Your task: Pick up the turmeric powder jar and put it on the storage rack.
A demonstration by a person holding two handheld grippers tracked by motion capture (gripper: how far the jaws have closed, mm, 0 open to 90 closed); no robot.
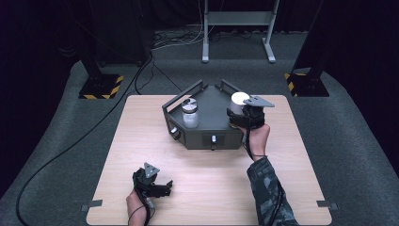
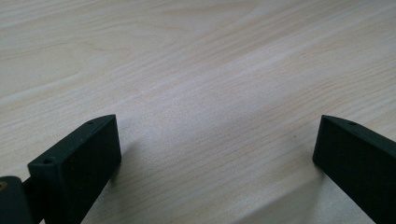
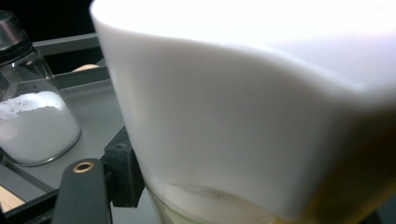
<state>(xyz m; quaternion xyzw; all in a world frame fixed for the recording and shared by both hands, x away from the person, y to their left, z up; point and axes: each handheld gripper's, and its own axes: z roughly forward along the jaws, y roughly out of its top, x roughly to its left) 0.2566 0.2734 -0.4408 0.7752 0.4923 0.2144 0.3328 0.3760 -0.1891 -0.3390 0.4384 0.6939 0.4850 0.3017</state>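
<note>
Right gripper view: the jaws of the right gripper (image 1: 244,115) clamp a white-lidded jar (image 3: 243,107), upright with its long axis vertical, inside the grey tray (image 1: 211,110) near its right wall. Just left stands a glass jar (image 1: 190,114) half full of white powder. Left gripper (image 1: 157,186) rests with jaws wide over bare wooden surface (image 2: 196,70), well apart.

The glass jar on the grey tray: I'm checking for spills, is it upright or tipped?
Upright. The glass jar stands on the grey tray, dark lid on top, white powder settled level at its bottom.
</note>
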